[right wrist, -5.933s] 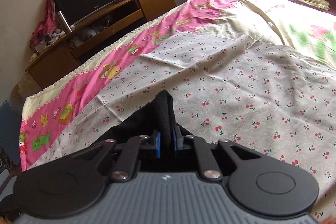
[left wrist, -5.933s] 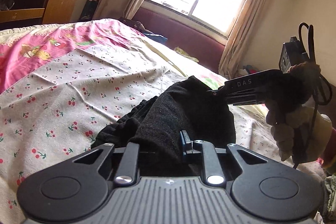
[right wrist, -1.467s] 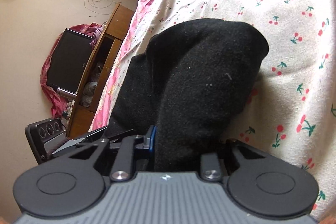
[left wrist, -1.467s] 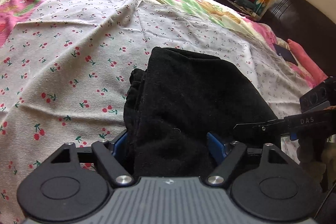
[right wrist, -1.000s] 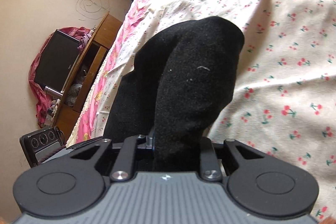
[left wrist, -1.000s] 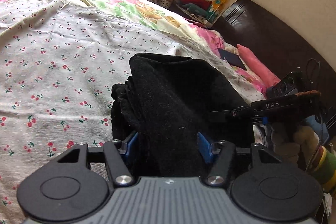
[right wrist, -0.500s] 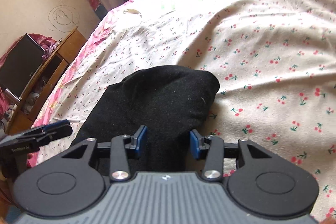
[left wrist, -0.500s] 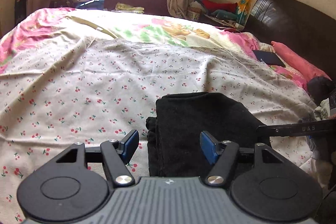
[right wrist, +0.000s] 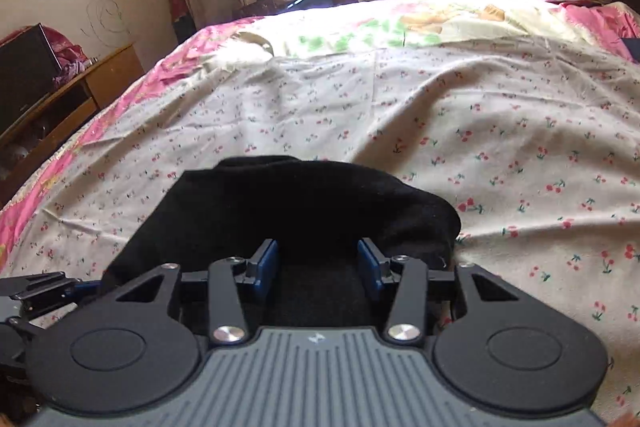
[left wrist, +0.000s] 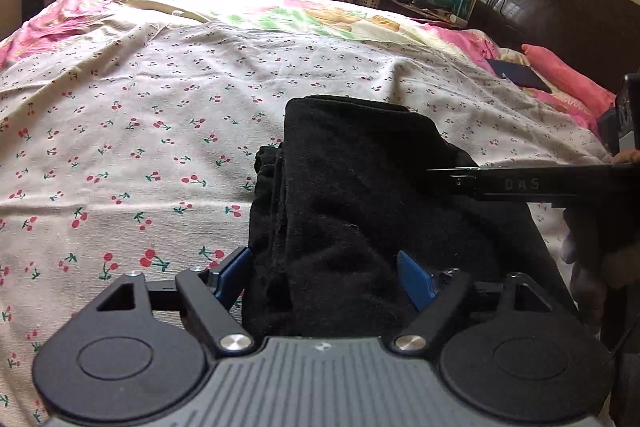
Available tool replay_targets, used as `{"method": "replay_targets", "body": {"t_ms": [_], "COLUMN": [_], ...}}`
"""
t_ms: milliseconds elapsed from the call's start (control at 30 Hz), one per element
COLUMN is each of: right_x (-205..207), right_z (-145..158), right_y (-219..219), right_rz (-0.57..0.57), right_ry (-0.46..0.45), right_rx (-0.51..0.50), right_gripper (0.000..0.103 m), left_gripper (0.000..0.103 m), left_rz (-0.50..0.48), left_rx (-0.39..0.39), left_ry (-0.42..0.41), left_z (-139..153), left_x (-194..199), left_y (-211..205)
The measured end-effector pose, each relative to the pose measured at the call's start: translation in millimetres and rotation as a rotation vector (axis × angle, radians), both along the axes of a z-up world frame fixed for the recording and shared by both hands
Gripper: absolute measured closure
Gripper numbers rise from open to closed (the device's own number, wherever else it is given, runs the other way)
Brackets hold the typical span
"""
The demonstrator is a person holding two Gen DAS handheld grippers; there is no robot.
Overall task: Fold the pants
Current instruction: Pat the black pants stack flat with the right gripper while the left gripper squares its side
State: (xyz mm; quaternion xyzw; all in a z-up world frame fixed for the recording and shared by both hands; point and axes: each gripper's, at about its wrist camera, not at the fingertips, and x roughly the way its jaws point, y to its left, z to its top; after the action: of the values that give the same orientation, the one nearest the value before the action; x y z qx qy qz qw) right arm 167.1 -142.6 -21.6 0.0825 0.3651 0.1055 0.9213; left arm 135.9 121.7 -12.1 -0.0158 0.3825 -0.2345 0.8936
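Across the bed (left wrist: pixel 120 131), a cherry-print sheet (right wrist: pixel 500 131) is lying a little rumpled, and the black pants (left wrist: pixel 360 195) are sitting on it near the front edge as a compact stack of several layers. The fold is looking all but done, so the step in hand seems to be letting go: backing both tools out level and slowly should keep the top layer from dragging or springing open. The left gripper (left wrist: pixel 324 277) is holding its blue fingers (left wrist: pixel 416 279) spread wide on either side of the bundle's near end, clamping nothing. The right gripper (right wrist: pixel 318 265) is likewise keeping its fingers (right wrist: pixel 264 263) apart over the cloth's near edge, gripping none of it.
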Motion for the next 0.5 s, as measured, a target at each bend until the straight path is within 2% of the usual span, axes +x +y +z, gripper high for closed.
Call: {"method": "replay_targets", "body": {"t_ms": [67,133,233,333,400,500], "right_x": [-5.3,-12.9,-1.9,27.9,45.3,55.2], "right_z": [2.5,22.1,39.0,35.0,26.2,14.4], "right_y": [6.7,7.6,12.0,17.4,18.5,23.1], "right_rz": [0.014,0.03,0.054,0.047,0.038,0.037], "right_ry": [-0.026,-0.084,-0.104,-0.069,-0.024,0.009], "right_rx": [-0.056,-0.037,0.003,0.035,0.068,0.048], "right_gripper": [0.057,0.056,0.058,0.057,0.056,0.056], "left_gripper": [0.011,0.012,0.012,0.012,0.012,0.012], "left_rz": [0.01,0.042,0.059,0.049,0.055,0.083], "left_rx": [-0.007,-0.012,-0.011,0.061,0.113,0.147], "left_ry": [-0.018,-0.063,-0.121,-0.161,-0.145,-0.064], "left_z": [10.7,26.7,48.7,52.3,42.5,22.6], "left_x": [-3.6,-4.9,-3.4,2.0,9.3,22.3], "left_y": [4.8,9.4,8.4,-6.8,-16.1,-20.8]}}
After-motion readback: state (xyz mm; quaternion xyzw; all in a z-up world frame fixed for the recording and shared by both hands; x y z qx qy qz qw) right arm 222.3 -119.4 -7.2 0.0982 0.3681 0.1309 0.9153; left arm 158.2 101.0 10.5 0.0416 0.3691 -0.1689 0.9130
